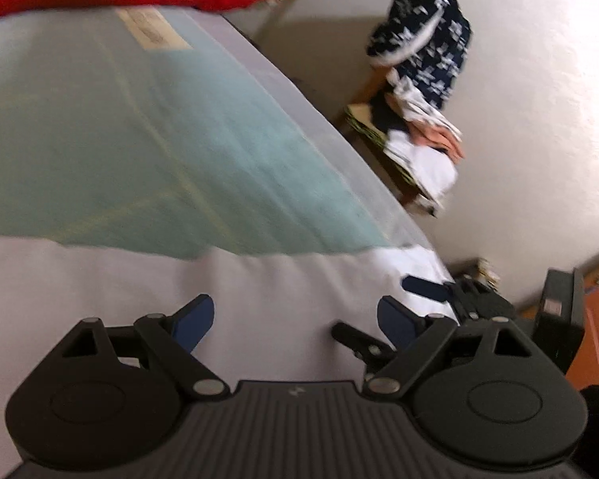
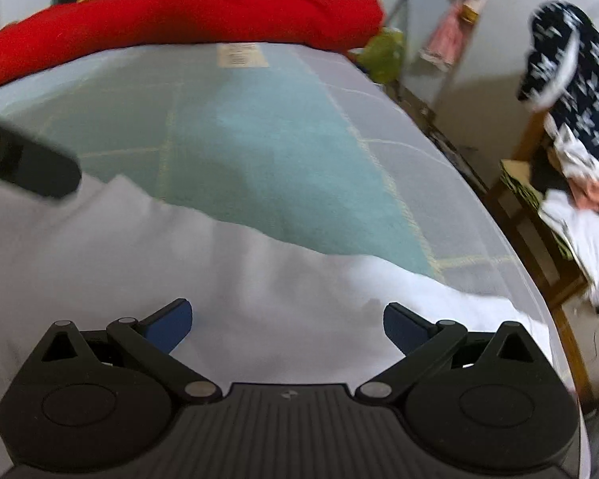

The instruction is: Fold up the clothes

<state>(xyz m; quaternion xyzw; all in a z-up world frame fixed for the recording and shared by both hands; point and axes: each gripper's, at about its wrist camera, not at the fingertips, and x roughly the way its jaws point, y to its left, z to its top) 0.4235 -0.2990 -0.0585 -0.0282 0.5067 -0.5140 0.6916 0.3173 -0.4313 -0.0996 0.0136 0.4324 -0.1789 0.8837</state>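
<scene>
Both tongs spread wide, gripping nothing: left tongs [image 1: 295,319] and right tongs [image 2: 286,321] hover over the white garment [image 2: 227,279], lying rumpled on the counter's [image 2: 283,147] near end. Looks light, limp, prone to sagging, so pinch an edge or corner.

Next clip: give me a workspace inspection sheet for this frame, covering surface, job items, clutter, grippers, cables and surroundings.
Surface: table under a pale cover with a teal grid mat showing through.
Job's things: white garment spread across the near edge; red garment bunched at the far end.
Clutter: paper label on the mat near the red garment.
Grippers: left gripper open above the white garment; right gripper open above it too, neither holding cloth.
Cables: nothing seen.
Surroundings: wooden chair beside the table piled with clothes, navy patterned garment over its back; image blurred.
</scene>
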